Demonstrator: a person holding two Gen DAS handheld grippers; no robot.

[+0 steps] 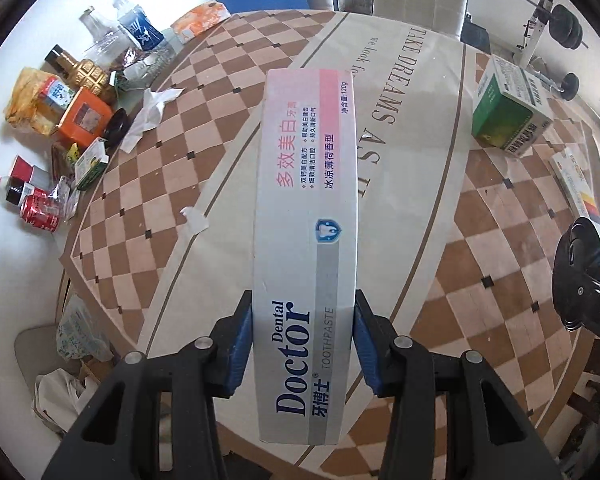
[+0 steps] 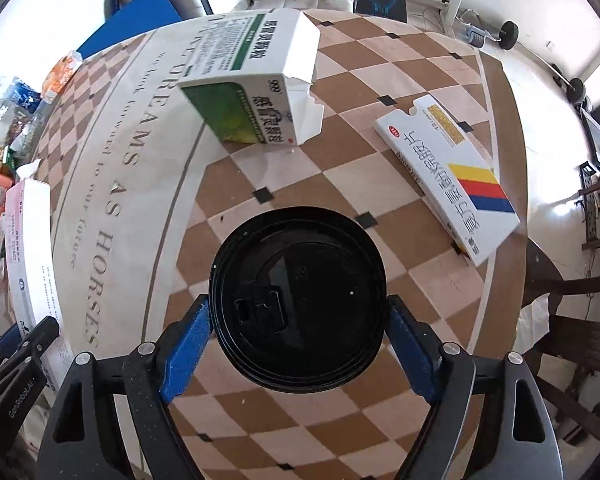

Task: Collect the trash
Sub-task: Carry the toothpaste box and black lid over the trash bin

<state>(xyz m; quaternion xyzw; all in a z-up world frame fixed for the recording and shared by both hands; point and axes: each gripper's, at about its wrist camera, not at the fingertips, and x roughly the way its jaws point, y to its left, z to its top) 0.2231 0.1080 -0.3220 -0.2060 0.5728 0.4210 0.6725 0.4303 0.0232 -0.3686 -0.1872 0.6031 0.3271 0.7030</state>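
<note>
While the left gripper [image 1: 303, 344] is clamping one toothpaste box [image 1: 306, 216] and the right gripper [image 2: 299, 340] is squeezing one black lid [image 2: 299, 298], two medicine boxes [image 2: 252, 92] are lying on the checkered rug [image 2: 340, 184], with weights beyond.

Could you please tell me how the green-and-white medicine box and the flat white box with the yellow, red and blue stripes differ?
The green-and-white medicine box is thick and blocky; the flat white box with yellow, red and blue stripes is thin and slim. The green-and-white box has a torn-open white end flap, while the striped box shows an intact tabbed end. The green-and-white box sits nearer the rug's lettering; the striped box lies near the rug's edge. Both are printed cardboard cartons resting on the checkered rug, untouched by either claw.
</note>
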